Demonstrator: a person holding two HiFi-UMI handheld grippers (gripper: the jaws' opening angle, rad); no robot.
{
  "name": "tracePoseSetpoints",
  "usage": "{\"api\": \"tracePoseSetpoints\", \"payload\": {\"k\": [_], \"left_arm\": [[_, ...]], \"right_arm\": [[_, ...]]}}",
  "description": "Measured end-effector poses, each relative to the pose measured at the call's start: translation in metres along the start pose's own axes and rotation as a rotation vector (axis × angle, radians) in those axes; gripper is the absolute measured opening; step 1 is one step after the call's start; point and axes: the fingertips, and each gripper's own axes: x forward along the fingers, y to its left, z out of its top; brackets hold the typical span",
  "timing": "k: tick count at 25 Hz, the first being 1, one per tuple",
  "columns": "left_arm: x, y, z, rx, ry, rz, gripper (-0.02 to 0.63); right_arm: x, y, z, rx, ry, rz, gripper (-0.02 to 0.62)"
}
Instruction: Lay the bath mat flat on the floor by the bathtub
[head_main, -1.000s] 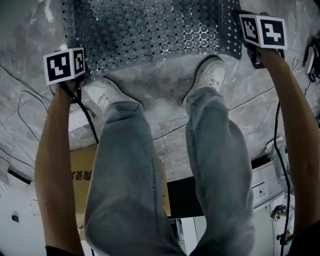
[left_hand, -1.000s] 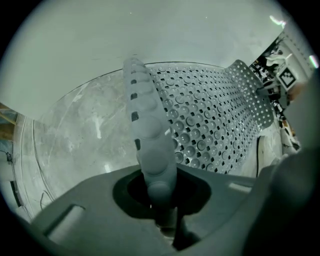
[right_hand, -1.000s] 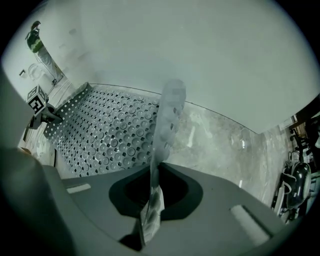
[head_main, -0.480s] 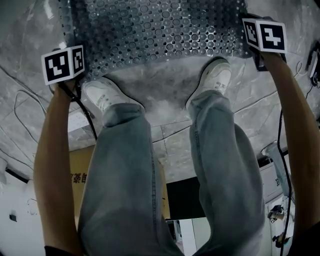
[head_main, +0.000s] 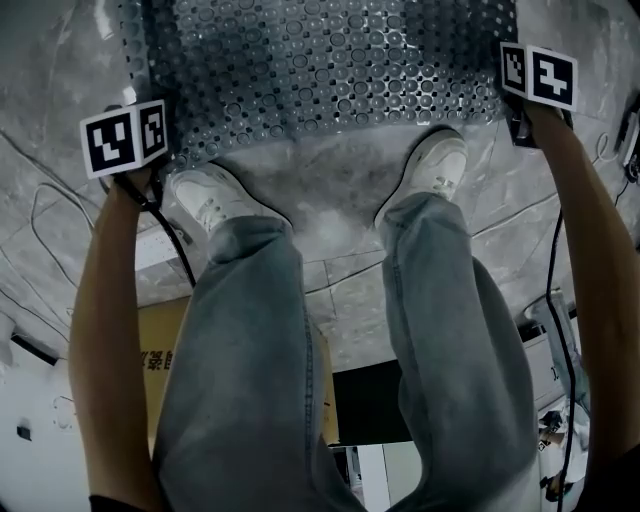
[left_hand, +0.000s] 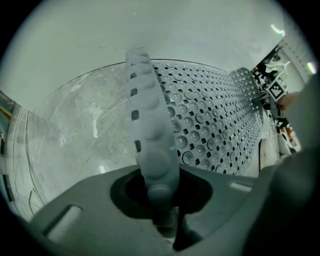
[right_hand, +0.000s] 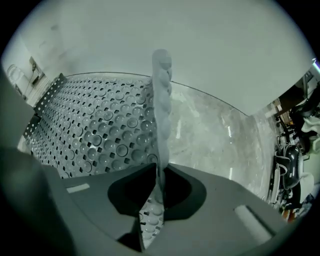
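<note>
The bath mat (head_main: 320, 70) is a grey perforated sheet with round suction bumps. It lies spread over the marble floor (head_main: 330, 180) in front of the person's shoes. My left gripper (head_main: 140, 162) is at its near left corner. In the left gripper view the mat's edge (left_hand: 147, 125) stands up between the jaws of the left gripper (left_hand: 160, 197), which are opening, with dark gaps on both sides. My right gripper (head_main: 520, 115) is at the near right corner. There the mat's edge (right_hand: 161, 110) is pinched in the right gripper (right_hand: 160, 182), whose jaws are starting to open.
The white bathtub wall (left_hand: 175, 30) rises just beyond the mat. The person's white shoes (head_main: 205, 195) (head_main: 435, 165) stand at the mat's near edge. A cardboard box (head_main: 160, 350) and loose cables (head_main: 50, 210) lie behind, and equipment (right_hand: 292, 165) sits off to the right.
The mat's near edge has come down closer to the shoes and looks more spread out. The right gripper has shifted right and slightly nearer. The left one has barely moved.
</note>
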Motion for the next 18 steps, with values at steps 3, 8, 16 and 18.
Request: {"api": "tracePoseSetpoints", "payload": {"k": [3,8,16,18], "left_arm": [[0.0,0.001,0.001,-0.02,0.015,0.008,0.071],[-0.007,0.005,-0.002,-0.11,0.085,0.078,0.123],[-0.043,0.012,-0.008,-0.133,0.083,0.166,0.155],[-0.055,0.013,-0.008,-0.179,0.048,0.163,0.153]], "right_arm": [[0.008,0.004,-0.004,-0.053,0.033,0.023,0.145],[0.007,0.007,-0.027,-0.179,0.147,0.037,0.207],[-0.026,-0.002,-0.043,-0.159,0.167,0.01,0.183],[-0.033,-0.008,-0.05,-0.119,0.173,0.004,0.181]]}}
